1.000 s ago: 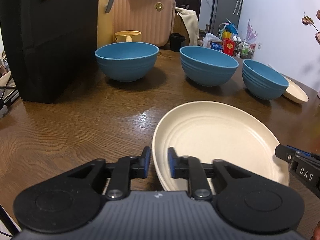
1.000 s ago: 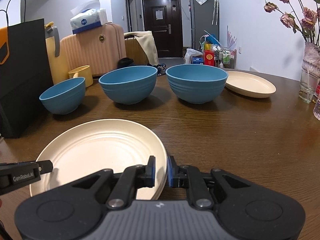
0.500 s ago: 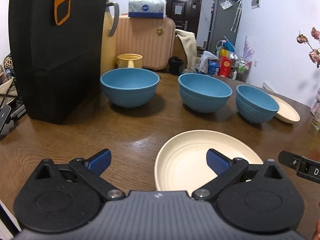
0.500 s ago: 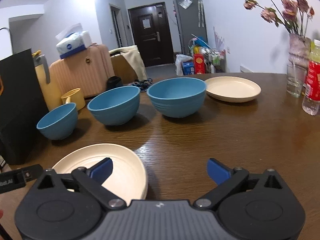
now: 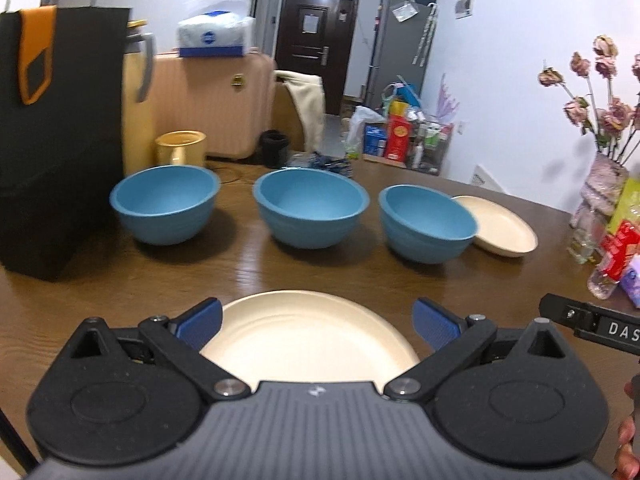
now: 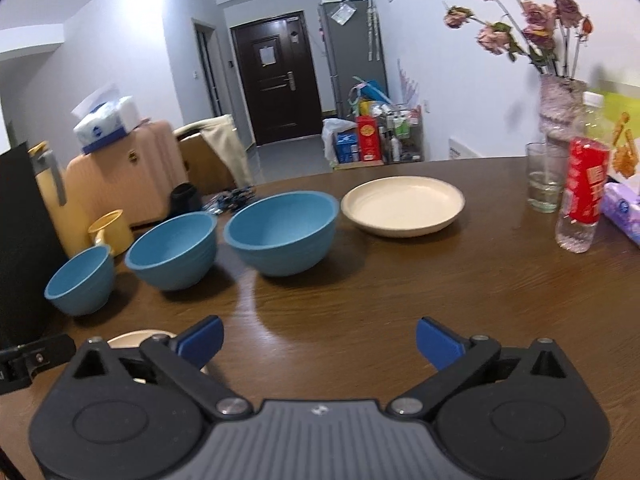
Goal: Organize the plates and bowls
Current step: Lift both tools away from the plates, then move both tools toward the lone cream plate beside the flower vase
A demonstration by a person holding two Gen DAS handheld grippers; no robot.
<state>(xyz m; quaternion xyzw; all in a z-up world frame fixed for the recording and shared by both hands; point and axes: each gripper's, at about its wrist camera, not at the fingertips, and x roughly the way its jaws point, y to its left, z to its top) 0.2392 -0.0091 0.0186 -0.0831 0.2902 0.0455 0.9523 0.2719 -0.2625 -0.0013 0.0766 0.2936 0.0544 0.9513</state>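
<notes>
Both my left gripper and right gripper gape empty, jaws just opened; near cream plate set down, far cream plate and three blue bowls unstacked.

Glossy wood table; matt blue bowls; matt cream plate.

The right gripper hung over the bare table, its blue pads wide apart with nothing between them, having just spread. Behind its left finger peeked a cream plate, with the left gripper's tip just beside it. Farther off three blue bowls stood in a row, then a second plate to their right. A glass, bottle and vase of flowers stood at the right edge
</notes>
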